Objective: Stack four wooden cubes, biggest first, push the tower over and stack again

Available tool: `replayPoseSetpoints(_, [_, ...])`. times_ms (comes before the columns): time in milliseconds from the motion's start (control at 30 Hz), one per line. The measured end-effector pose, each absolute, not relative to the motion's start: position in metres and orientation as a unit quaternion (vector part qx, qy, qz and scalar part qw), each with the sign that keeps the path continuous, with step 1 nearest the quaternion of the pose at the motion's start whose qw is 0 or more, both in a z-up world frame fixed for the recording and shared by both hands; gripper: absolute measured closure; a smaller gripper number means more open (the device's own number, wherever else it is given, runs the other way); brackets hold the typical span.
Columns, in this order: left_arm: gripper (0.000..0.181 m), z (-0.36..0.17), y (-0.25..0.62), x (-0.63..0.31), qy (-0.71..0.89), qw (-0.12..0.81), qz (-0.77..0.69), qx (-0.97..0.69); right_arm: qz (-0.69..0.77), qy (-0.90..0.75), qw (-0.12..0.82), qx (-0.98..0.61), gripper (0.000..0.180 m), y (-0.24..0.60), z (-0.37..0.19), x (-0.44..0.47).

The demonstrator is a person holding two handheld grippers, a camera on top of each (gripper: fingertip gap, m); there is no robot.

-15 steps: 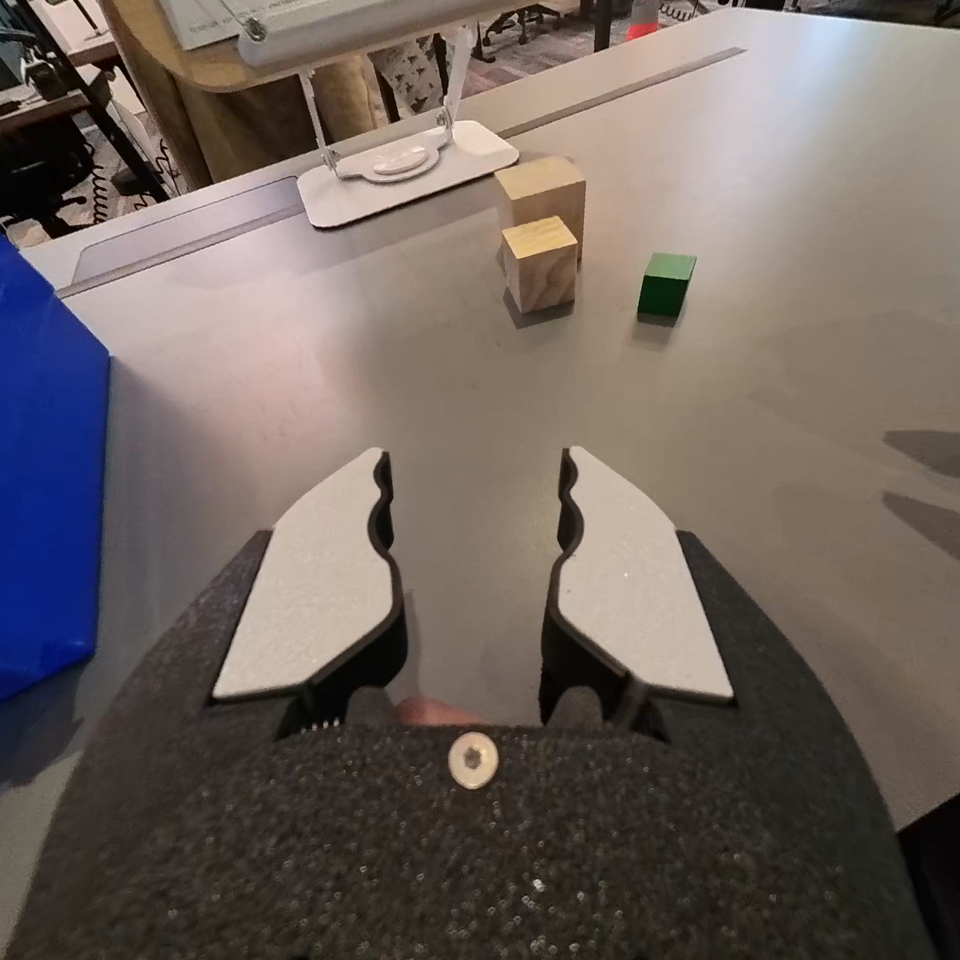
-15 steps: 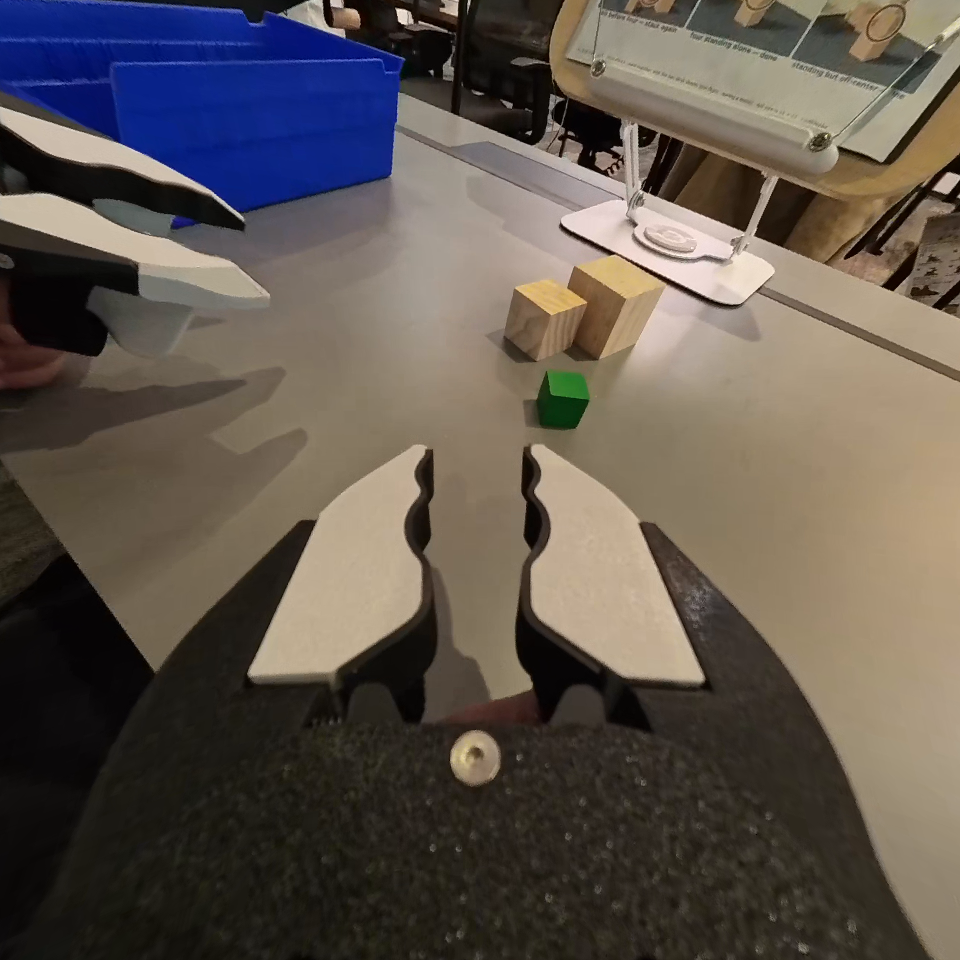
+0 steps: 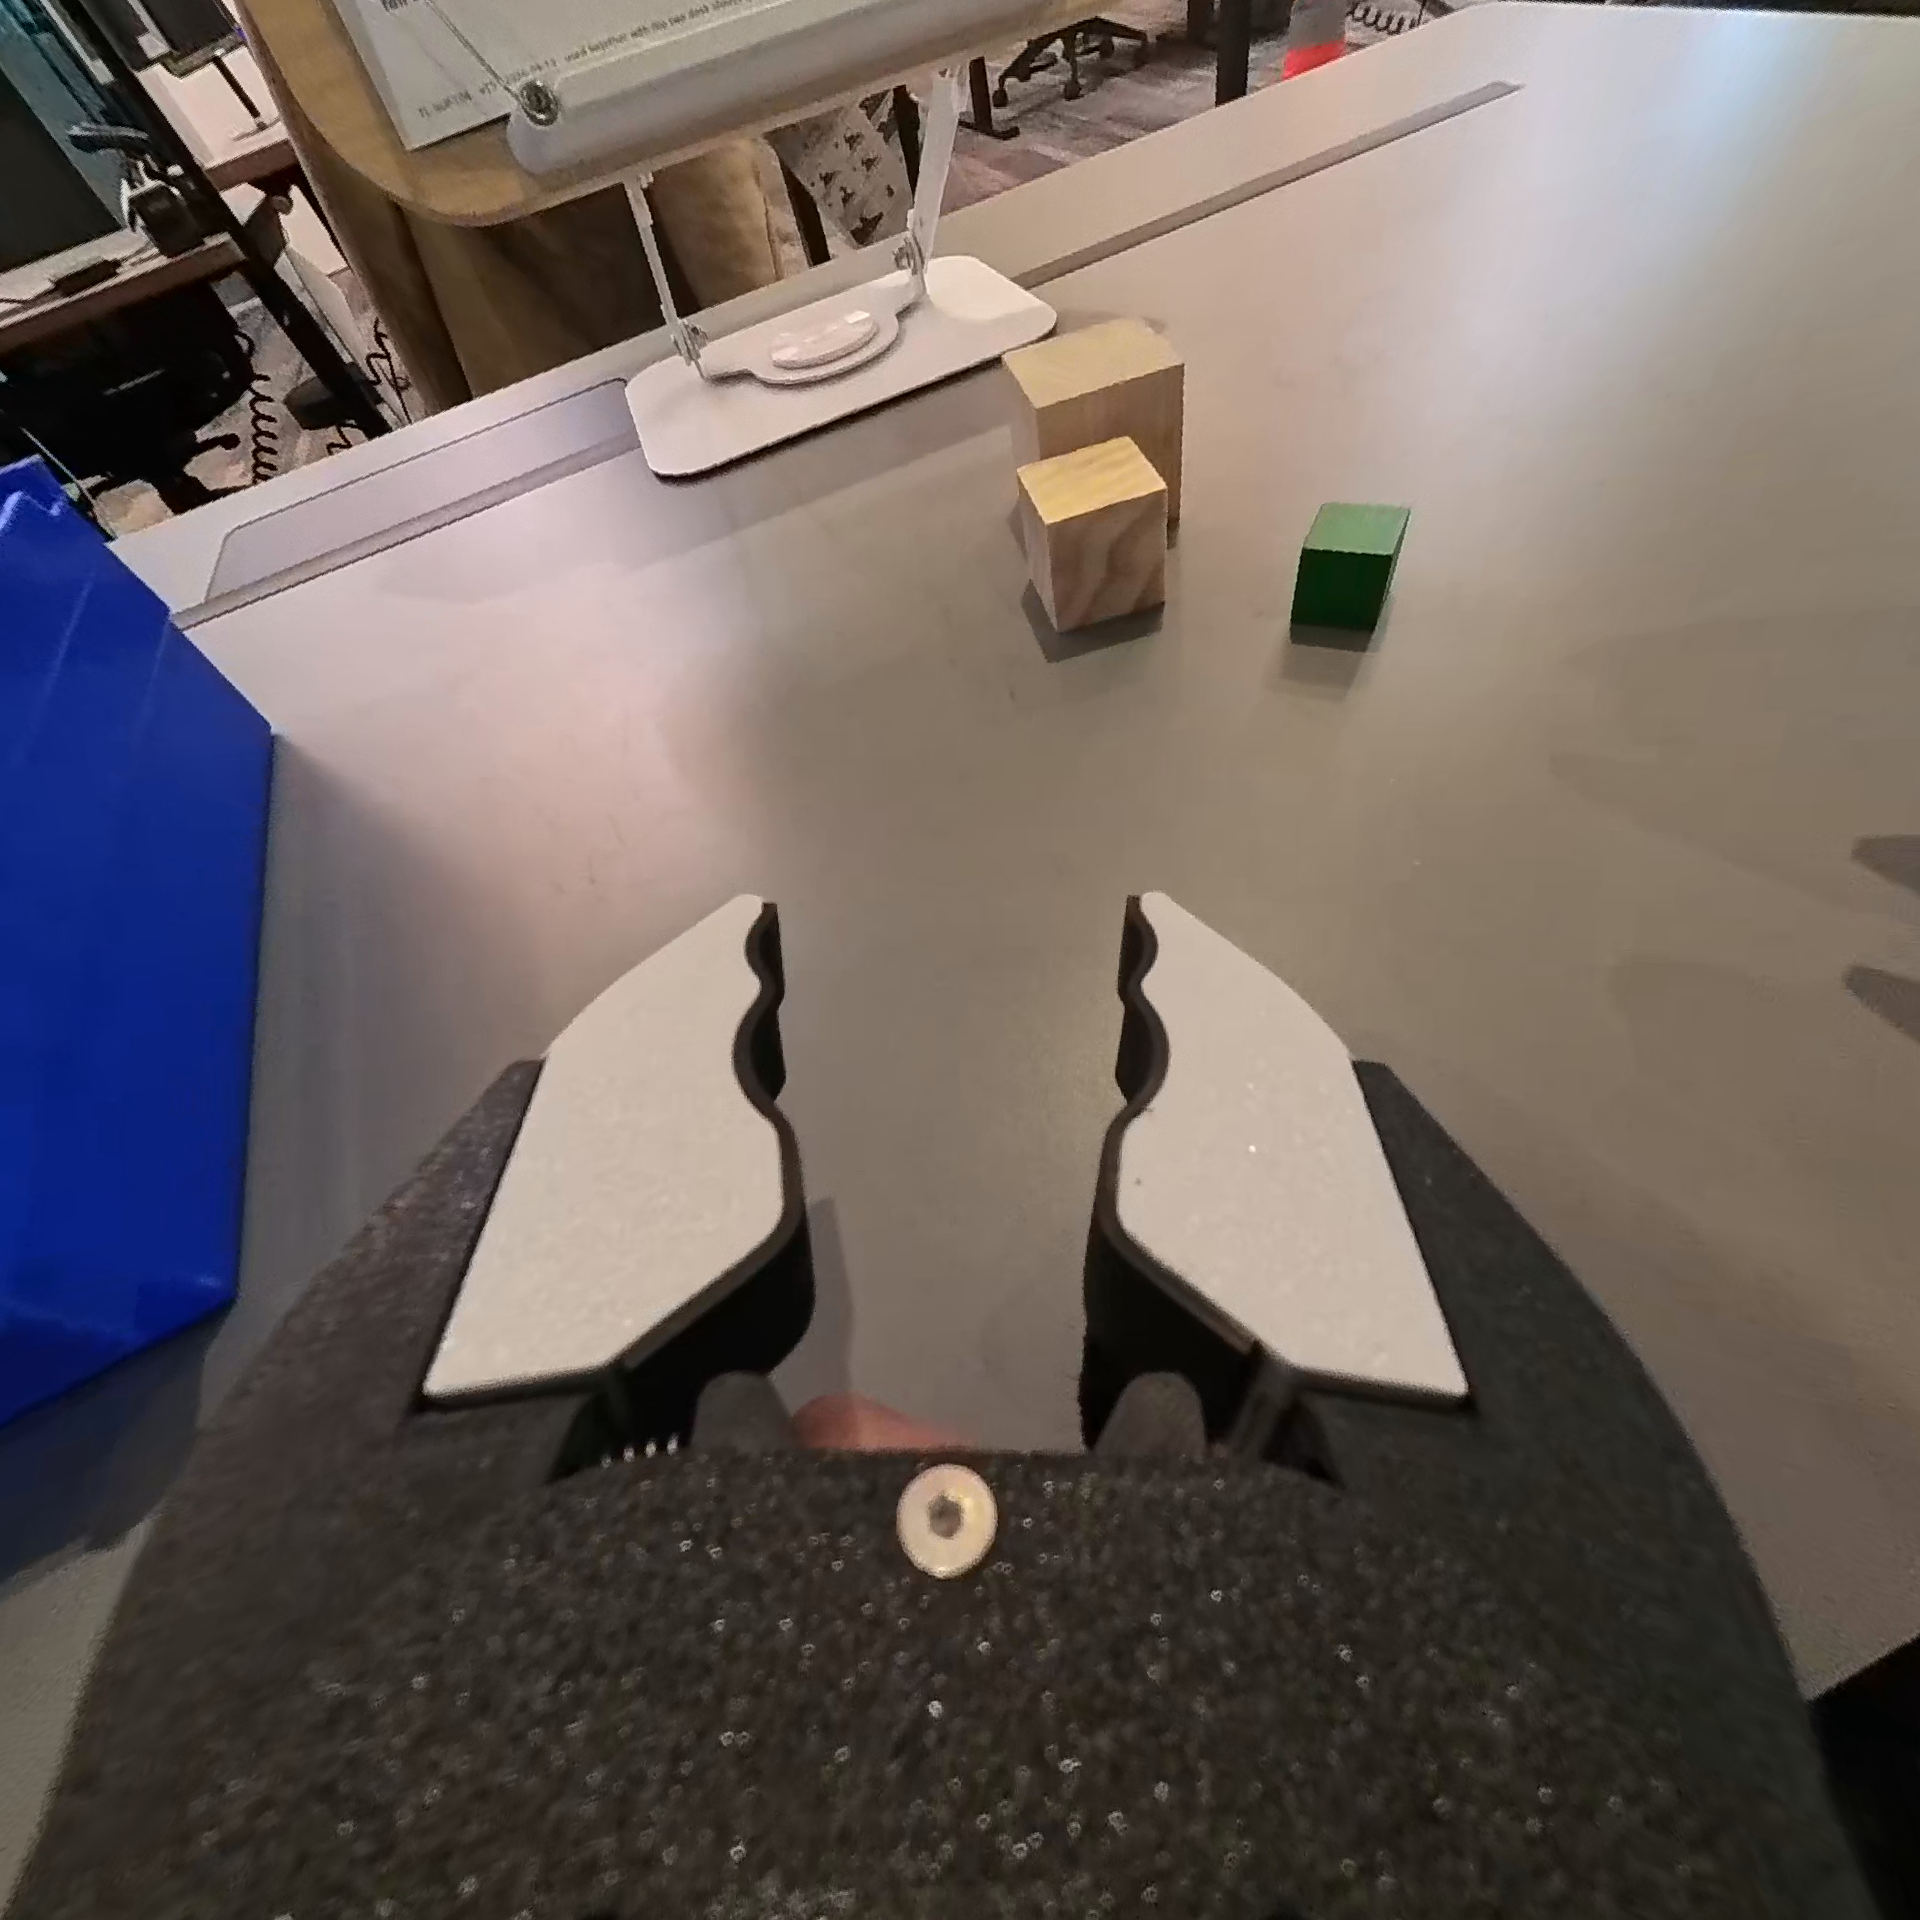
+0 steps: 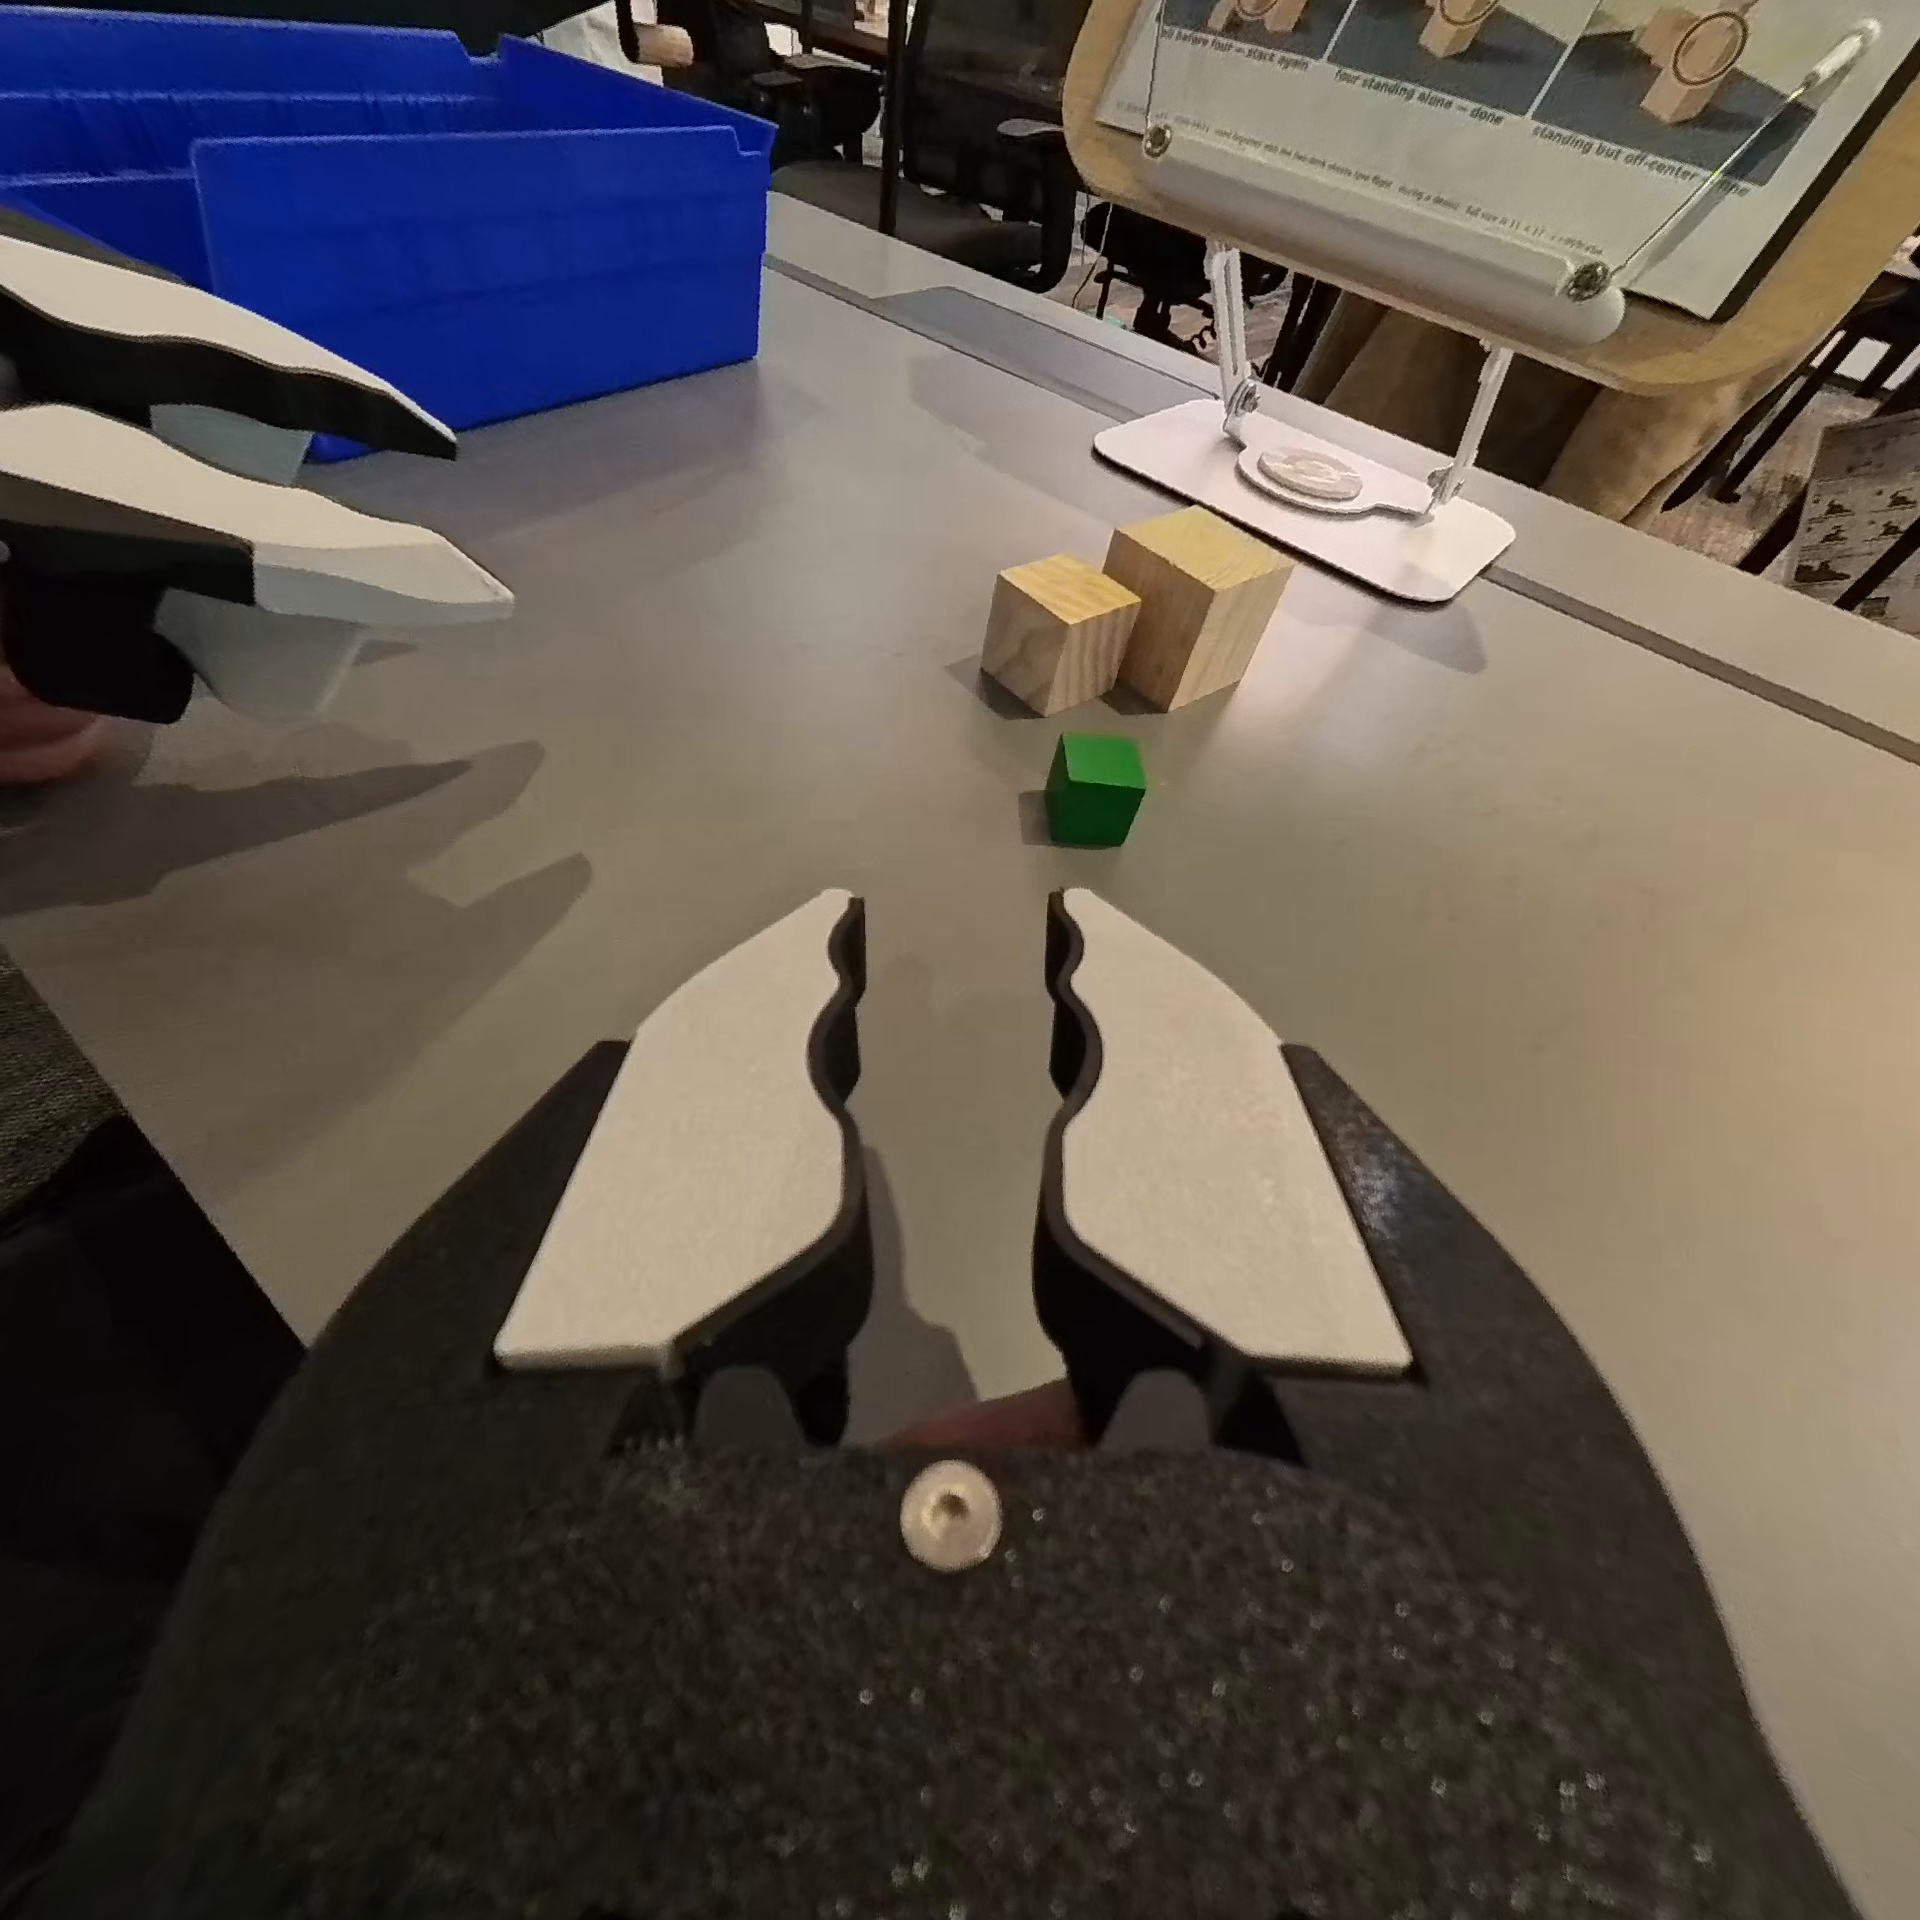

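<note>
**Two grippers above a grey table, three cubes unstacked**

We see a grey table [image 3: 623, 790] in an office room, with a white document stand [image 4: 1309, 520] at its far edge. Our left gripper [image 3: 951, 925] is spread wide and empty; our right gripper [image 4: 954, 914] is narrowly parted, also empty. The large wooden cube [image 4: 1195, 608] touches the medium wooden cube [image 4: 1060, 634]; the green cube [image 4: 1093, 790] sits just beside them. We cannot see inside the blue bin [image 4: 468, 260].
</note>
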State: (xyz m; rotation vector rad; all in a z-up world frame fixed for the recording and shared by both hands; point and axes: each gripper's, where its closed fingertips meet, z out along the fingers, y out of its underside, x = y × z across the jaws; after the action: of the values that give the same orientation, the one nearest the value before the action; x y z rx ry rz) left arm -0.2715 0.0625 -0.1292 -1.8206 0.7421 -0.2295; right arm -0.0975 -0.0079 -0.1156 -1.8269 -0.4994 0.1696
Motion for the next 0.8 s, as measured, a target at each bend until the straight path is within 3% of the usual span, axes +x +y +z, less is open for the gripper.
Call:
replayPoseSetpoints(367, [0.118, -0.135, 0.063, -0.269, 0.322, 0.531, -0.101, -0.777, 0.080, -0.260, 0.564, -0.780, 0.141, 0.003, -0.108, -0.100])
replayPoseSetpoints(467, [0.118, -0.133, 0.063, -0.269, 0.319, 0.535, -0.107, -0.775, 0.071, -0.348, 0.499, -0.790, 0.128, 0.051, -0.081, -0.102])
replayPoseSetpoints(533, [0.118, -0.134, 0.063, -0.269, 0.320, 0.534, -0.104, -0.776, 0.017, -0.395, 0.497, -0.772, 0.138, 0.112, -0.052, -0.092])
replayPoseSetpoints(667, [0.118, -0.139, 0.063, -0.266, 0.333, 0.525, -0.088, -0.778, 0.053, -0.480, 0.333, -0.810, 0.126, 0.198, -0.081, -0.096])
replayPoseSetpoints(800, [0.118, -0.139, 0.061, -0.264, 0.343, 0.527, -0.087, -0.773, 0.041, -0.530, 0.232, -0.814, 0.124, 0.222, -0.126, -0.091])
